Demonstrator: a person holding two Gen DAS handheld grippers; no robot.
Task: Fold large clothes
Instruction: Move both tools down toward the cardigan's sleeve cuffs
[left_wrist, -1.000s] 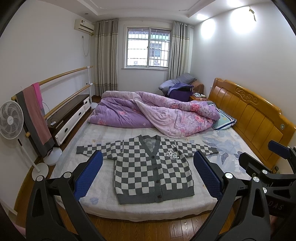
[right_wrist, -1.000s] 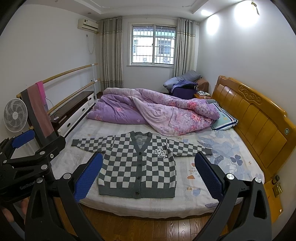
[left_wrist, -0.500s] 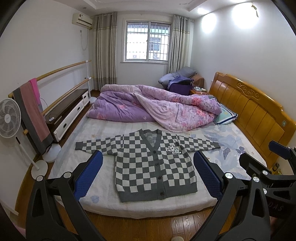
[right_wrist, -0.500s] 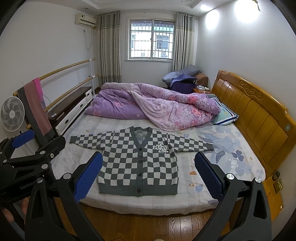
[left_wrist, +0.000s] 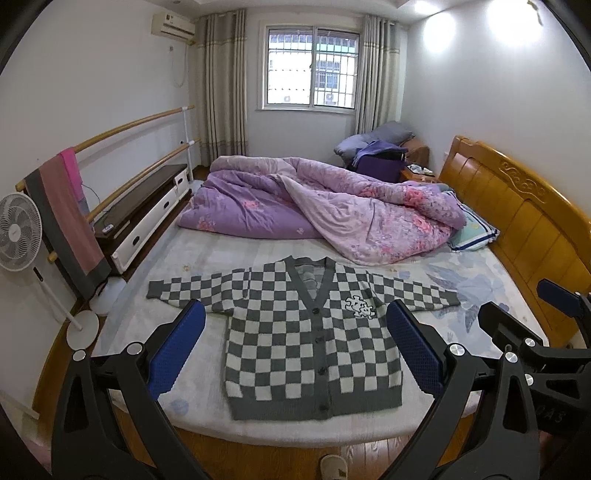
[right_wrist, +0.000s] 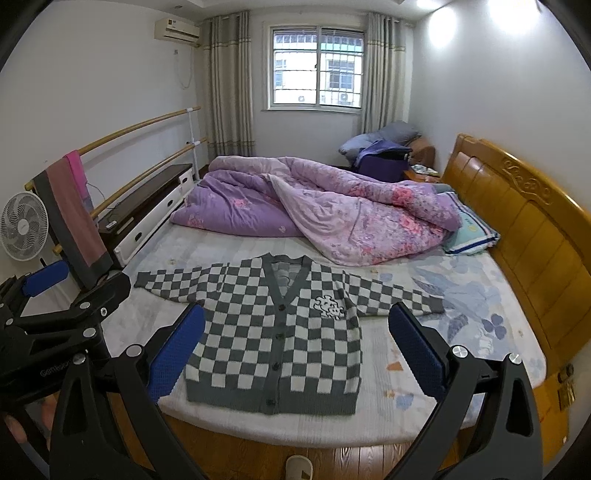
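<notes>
Wide wooden-framed bed (left_wrist: 517, 229) fills the room, its pale floral-print sheet bare along the near half. Heaped across the far half is a rumpled purple and pink floral quilt (left_wrist: 325, 210), with a striped pale pillow (left_wrist: 474, 230) tucked beside the orange-brown headboard. Along the left wall run two long wooden rails (left_wrist: 140, 147) with a pink and grey towel (left_wrist: 68, 218) draped over them, above a low dark-topped white cabinet (left_wrist: 144, 218); a white standing fan (left_wrist: 16, 236) stands nearest. A white air conditioner (left_wrist: 173, 26) sits high by the barred window.

Down on the near half of the sheet lies the grey and white checkered knit cardigan (left_wrist: 314, 339), flat, front up, buttoned, both sleeves spread out sideways, hem close to the mattress edge. There's a white splat-shaped patch on its chest. Nothing lies on it.

Left gripper (left_wrist: 295, 350) hangs in the air in front of the bed, blue-padded fingers (left_wrist: 177, 347) spread wide, holding nothing. Right gripper (right_wrist: 297, 350) the same: well apart, empty, clear of the cloth.

A pale slipper (right_wrist: 299, 467) peeks in on the wood floor. Partial lettering "Gen" shows on the left tool in the right view; the rest is unreadable.
</notes>
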